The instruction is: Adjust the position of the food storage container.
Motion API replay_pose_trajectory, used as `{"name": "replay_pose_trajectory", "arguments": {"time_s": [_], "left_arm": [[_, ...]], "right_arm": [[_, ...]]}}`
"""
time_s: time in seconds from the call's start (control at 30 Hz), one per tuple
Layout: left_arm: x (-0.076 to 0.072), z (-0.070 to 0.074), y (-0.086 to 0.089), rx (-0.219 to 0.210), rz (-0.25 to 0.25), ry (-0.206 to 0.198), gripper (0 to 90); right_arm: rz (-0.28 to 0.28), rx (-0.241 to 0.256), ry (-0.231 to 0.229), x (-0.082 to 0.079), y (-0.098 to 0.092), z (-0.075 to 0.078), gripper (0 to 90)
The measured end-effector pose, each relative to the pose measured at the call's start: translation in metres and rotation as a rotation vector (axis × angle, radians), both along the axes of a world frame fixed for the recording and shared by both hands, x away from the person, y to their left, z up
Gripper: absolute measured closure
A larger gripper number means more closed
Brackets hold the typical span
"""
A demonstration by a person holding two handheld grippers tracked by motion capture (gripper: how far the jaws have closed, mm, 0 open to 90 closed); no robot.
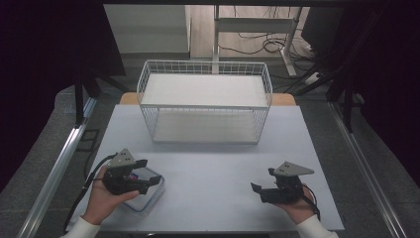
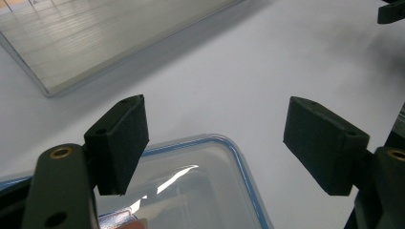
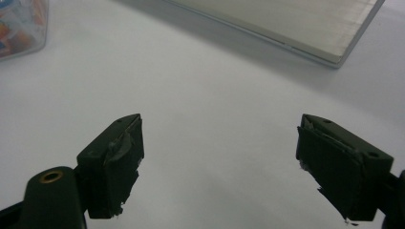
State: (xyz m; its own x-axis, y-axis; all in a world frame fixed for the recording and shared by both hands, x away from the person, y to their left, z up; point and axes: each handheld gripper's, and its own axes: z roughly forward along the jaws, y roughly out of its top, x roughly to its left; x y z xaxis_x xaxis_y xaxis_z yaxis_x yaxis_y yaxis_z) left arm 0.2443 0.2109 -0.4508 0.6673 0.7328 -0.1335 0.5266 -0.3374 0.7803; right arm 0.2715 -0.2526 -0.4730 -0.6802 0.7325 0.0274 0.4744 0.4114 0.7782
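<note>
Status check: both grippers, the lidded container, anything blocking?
Left gripper open over clear lidded container. Right gripper open above bare table. Nothing blocking; wire basket beyond.

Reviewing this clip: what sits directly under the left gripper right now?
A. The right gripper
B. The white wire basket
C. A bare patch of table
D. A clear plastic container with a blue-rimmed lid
D. In the high view the left gripper hovers over the clear container at the table's near left, and the left gripper view shows its open jaws above the blue-rimmed lid.
</note>
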Motion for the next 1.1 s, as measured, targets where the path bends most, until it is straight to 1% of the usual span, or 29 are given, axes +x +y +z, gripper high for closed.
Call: {"name": "replay_pose_trajectory", "arguments": {"time_s": [0.07, 0.2, 0.3, 0.43, 0.47, 0.53, 0.63, 0.67, 0.77, 0.9, 1.1], "left_arm": [[0.0, -0.001, 0.0, 0.005, -0.001, 0.003, 22.7], [-0.002, 0.0, 0.001, 0.0, -0.001, -0.002, 22.7], [-0.006, 0.001, 0.004, -0.002, -0.003, -0.013, 22.7], [-0.01, 0.002, 0.006, -0.003, -0.004, -0.011, 25.0], [-0.013, 0.004, 0.007, -0.016, -0.011, -0.016, 25.4], [-0.015, 0.005, 0.009, -0.017, -0.01, -0.019, 25.4], [-0.015, 0.006, 0.01, -0.012, 0.0, -0.021, 25.4], [-0.014, 0.006, 0.011, -0.012, 0.005, -0.019, 25.4], [-0.012, 0.005, 0.01, -0.004, 0.006, -0.017, 25.4], [-0.01, 0.002, 0.007, 0.014, 0.003, -0.012, 25.3], [-0.011, 0.001, 0.006, 0.017, 0.014, -0.012, 25.2]], "right_arm": [[0.002, -0.005, 0.001, 0.001, -0.002, 0.0, 17.7], [0.0, 0.008, -0.007, 0.004, -0.001, 0.003, 18.5], [0.007, -0.002, -0.015, 0.004, 0.002, 0.005, 19.2], [0.009, -0.017, -0.02, 0.001, 0.007, 0.005, 19.6], [0.008, -0.016, -0.02, 0.0, 0.008, 0.006, 19.6], [0.011, -0.021, -0.024, 0.001, 0.009, 0.006, 19.6], [0.003, -0.025, -0.025, 0.002, 0.011, 0.005, 19.6], [-0.003, -0.028, -0.014, 0.003, 0.011, 0.003, 19.6], [-0.006, -0.028, -0.003, 0.005, 0.009, 0.001, 19.6], [-0.008, -0.022, -0.007, 0.006, 0.007, 0.002, 19.6], [-0.011, -0.026, -0.016, 0.003, 0.006, 0.005, 19.5]]}}
